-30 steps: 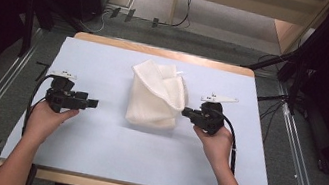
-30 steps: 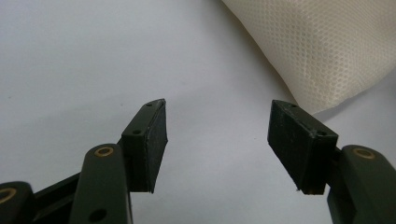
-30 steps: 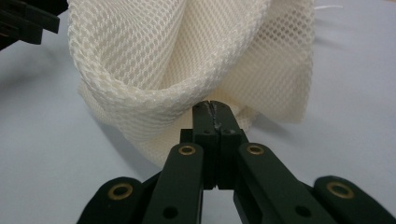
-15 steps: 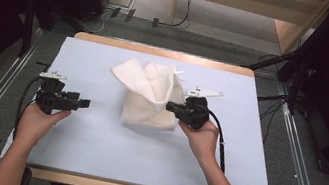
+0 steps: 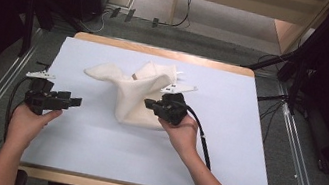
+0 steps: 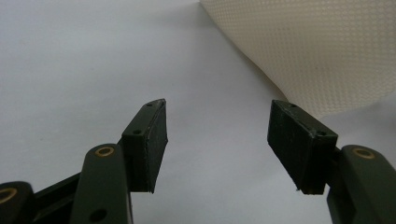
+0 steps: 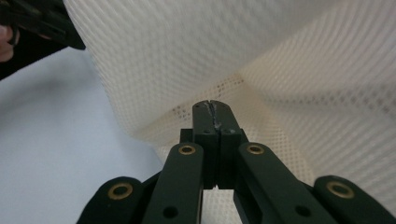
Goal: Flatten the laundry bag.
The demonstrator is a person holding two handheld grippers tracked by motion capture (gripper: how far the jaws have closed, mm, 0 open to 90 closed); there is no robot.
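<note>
Currently right gripper point(image 5: 151, 104) has its jaws pinched on the mesh cloth point(image 5: 134, 92) mid-surface, lifting a fold, probably to spread it, while left gripper point(image 5: 74, 102) waits nearby, jaws spread, empty.

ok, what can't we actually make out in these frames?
- High view: the right tool tips lie against the mesh cloth; grip point too small to see.
- Right gripper view: jaws meet at the cloth, but its weave is blurred; pinched layers unclear.
- Left gripper view: the cloth is cut off by the frame's top and right edges.
</note>
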